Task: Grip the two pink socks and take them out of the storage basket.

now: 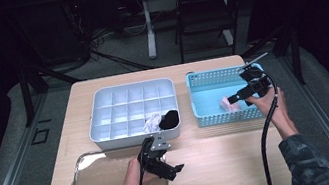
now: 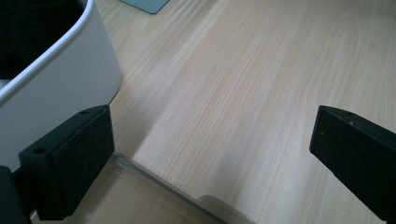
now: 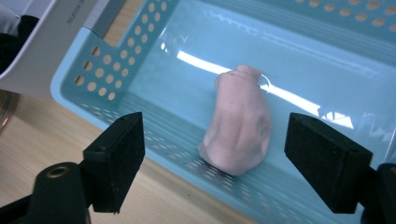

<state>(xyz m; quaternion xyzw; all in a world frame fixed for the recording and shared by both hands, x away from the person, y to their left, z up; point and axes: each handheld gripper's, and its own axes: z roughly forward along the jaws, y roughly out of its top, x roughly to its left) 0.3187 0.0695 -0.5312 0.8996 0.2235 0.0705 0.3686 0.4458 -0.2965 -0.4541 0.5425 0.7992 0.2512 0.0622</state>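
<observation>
Pink bundle [image 3: 240, 123] against basket [image 3: 140, 88] near wall, jaws apart.

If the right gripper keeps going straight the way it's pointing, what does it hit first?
Most likely the pale pink rolled cloth lying in the light blue perforated plastic basket. It sits right between the open jaws of the right gripper, just ahead, though the exact depth is hard to judge.

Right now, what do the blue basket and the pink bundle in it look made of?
Blue basket: apparently moulded plastic, glossy; the floor reflects light streaks and the walls have punched round holes. Pink bundle: probably soft fabric, matte, with creases and a bunched top; the exact textile is unclear.
</observation>
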